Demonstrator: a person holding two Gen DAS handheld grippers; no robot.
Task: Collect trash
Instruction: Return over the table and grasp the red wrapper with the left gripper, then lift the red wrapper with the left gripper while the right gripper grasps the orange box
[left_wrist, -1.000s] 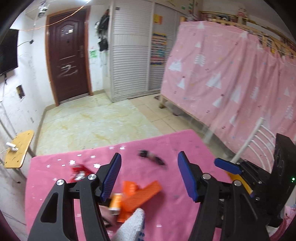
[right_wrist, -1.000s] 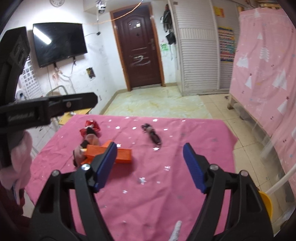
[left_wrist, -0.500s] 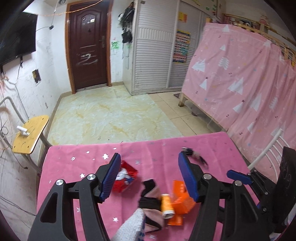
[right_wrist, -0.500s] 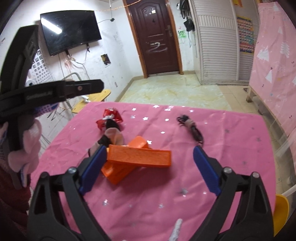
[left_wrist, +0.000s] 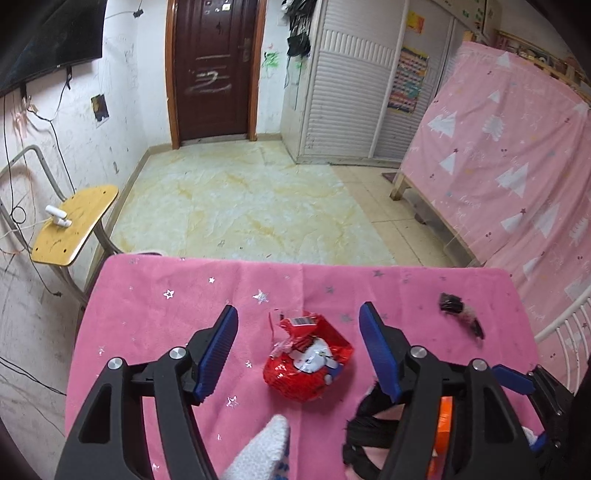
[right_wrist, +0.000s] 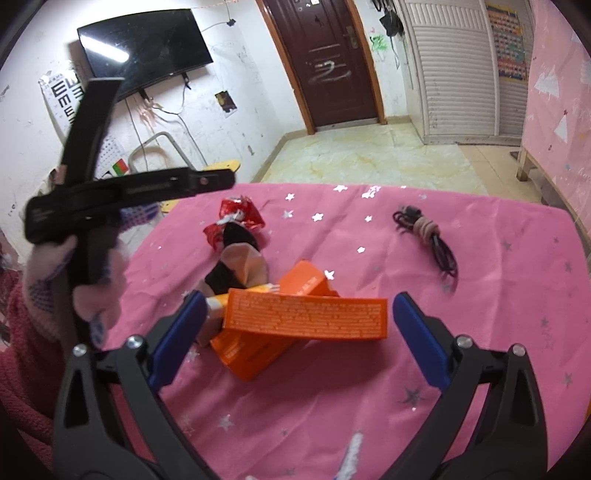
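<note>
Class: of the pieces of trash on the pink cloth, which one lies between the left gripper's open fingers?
The red foil wrapper lies framed by the open left gripper. The orange boxes sit before the right gripper instead.

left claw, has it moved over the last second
Yes. The left claw has swung to its left: the dark hair tie, earlier between its fingers, now lies off to the right, and the red wrapper sits between them.

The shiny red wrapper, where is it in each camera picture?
Left wrist view: the crinkly red foil wrapper lies centre-low, between the open left tool's blue fingers.
Right wrist view: it sits upper left on the pink starry tablecloth, behind the orange cardboard box.
Shared landmark: the dark brown door.
</note>
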